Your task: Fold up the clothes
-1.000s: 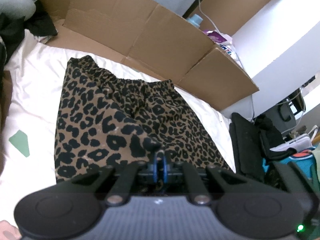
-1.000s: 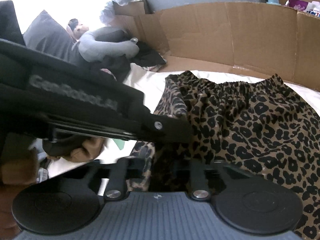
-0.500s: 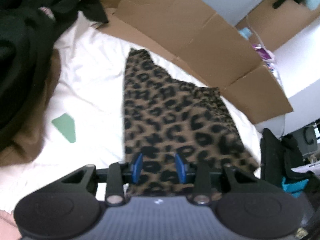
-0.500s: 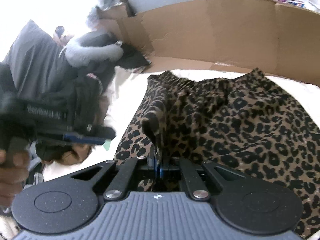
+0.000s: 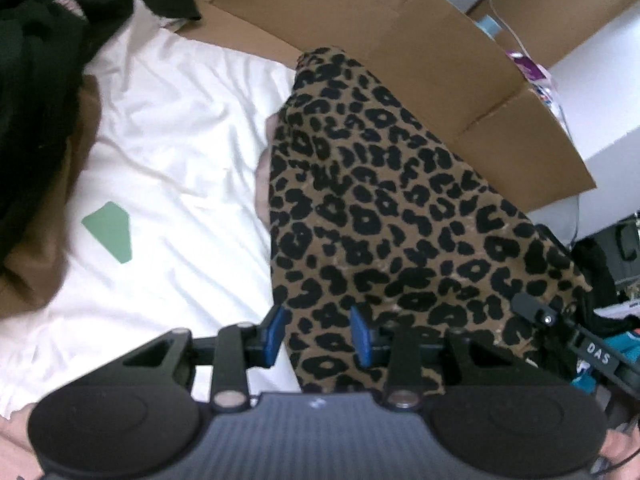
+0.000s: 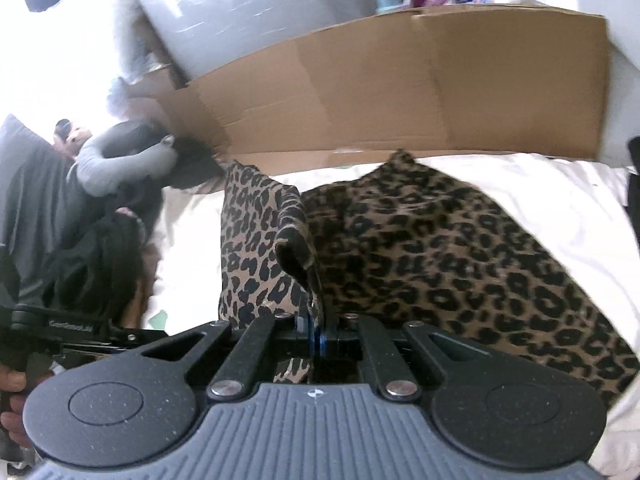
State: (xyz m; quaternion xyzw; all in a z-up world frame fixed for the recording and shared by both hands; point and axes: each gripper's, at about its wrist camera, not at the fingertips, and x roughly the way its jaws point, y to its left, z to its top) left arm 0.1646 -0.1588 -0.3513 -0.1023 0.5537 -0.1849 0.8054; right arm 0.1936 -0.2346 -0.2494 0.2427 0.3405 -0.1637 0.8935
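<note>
Leopard-print skirt (image 5: pixel 384 216) lay on white sheet (image 5: pixel 172 152), centre toward 3 o'clock | left gripper (image 5: pixel 318 336) spread wide over hem, gripping nothing | right gripper (image 6: pixel 316 334) pinched closed on lifted skirt fold at 12 o'clock

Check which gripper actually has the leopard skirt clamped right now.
The right gripper: its fingers are shut on a lifted fold of the leopard skirt. The left gripper is open.

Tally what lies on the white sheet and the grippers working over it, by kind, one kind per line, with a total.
Leopard-print garments: 1, the leopard-print skirt
Green patches on the white sheet: 1, the green patch
Grippers: 2, the left gripper open, the right gripper shut on the skirt
Total: 4
</note>
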